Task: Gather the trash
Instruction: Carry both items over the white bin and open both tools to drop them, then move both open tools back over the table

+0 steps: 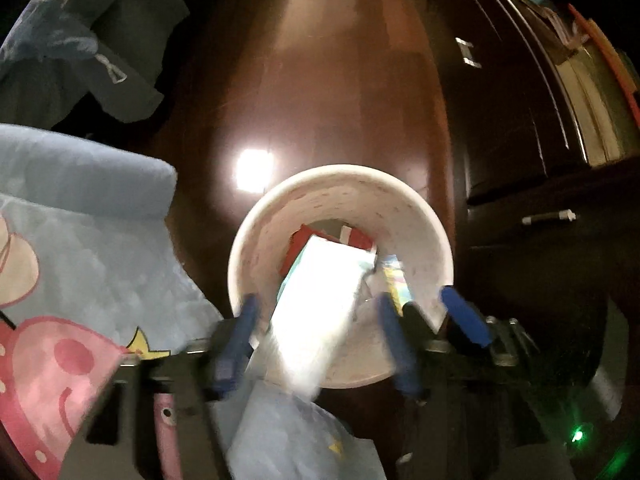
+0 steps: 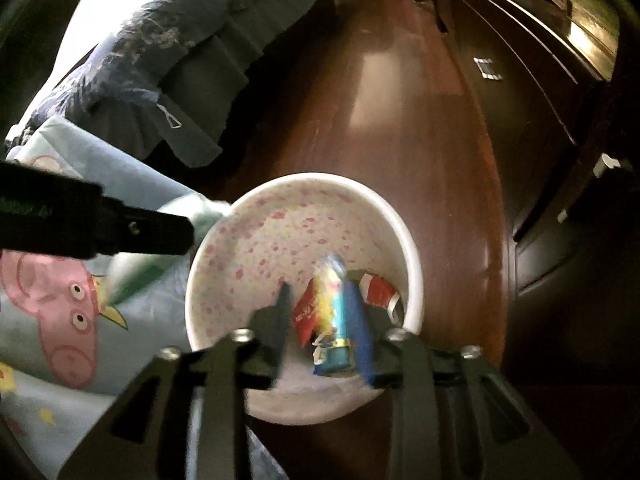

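Left wrist view: pale packet (image 1: 320,300), blurred and overexposed, between the 2 blue fingers (image 1: 246,320) of the left tongs (image 1: 320,332), directly over the mouth of the white bin (image 1: 340,169). Fingers spread wide, packet against the left-hand one with a gap on the other side; cannot tell whether pinched or already loose. Long axis along the fingers, far end pointing down into the bin and leaning slightly right, presumably for a clean drop.

Right wrist view: colourful wrapper (image 2: 334,320) between the fingers of the right tongs (image 2: 320,324), also above the bin's opening, touching the blue finger (image 2: 362,332). Grip likewise not readable through the blur. Long axis again along the fingers, far tip aimed at the bin's bottom.

Already inside: red-and-white trash (image 2: 376,288). Bin standing on the dark wooden floor (image 1: 320,80), just beside cartoon-print bedding (image 1: 80,240), dark cabinet (image 1: 520,120) on the other side.
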{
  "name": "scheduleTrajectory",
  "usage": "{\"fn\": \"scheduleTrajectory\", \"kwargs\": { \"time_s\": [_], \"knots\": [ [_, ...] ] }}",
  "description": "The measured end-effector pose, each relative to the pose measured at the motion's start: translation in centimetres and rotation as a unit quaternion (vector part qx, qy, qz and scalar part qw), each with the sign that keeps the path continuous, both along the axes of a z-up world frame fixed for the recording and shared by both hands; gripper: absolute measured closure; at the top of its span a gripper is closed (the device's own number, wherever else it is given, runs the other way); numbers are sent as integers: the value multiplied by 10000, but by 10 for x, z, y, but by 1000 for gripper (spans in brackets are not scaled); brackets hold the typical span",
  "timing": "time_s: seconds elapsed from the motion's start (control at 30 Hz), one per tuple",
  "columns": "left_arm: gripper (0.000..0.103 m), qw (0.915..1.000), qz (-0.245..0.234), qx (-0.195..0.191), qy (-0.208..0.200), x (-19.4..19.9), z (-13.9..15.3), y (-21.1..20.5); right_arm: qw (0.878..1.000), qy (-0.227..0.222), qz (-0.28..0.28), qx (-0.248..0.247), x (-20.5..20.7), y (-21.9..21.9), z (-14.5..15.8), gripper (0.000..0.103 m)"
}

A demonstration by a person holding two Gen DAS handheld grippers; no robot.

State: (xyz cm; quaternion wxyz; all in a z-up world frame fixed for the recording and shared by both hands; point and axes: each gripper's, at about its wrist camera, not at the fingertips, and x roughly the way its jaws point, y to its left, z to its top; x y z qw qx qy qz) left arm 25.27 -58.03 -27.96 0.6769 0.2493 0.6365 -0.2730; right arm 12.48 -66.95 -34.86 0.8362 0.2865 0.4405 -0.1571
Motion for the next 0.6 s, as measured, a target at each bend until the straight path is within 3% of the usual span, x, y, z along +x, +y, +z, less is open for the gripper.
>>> {"fn": "scheduleTrajectory", "kwargs": {
  "time_s": [0.03, 0.1, 0.2, 0.43, 0.6],
  "knots": [
    [17, 10000, 43, -8, -88, 0, 3, 3, 10000, -34, 32, -75, 0, 2, 1, 39],
    [4, 9992, 88, 90, -375, 1, 7, 4, 9996, -97, 113, -224, 1, 6, 4, 18],
    [4, 9984, 164, 177, -520, 4, 8, 7, 9991, -173, 222, -303, 2, 10, 7, 4],
    [4, 9986, 364, -78, -384, 13, 23, 17, 9991, -205, 228, -294, 1, 12, 17, 3],
    [4, 9971, 335, -561, -381, 6, 64, 20, 9986, -377, 176, -311, -4, 15, 51, 3]
  ]
}}
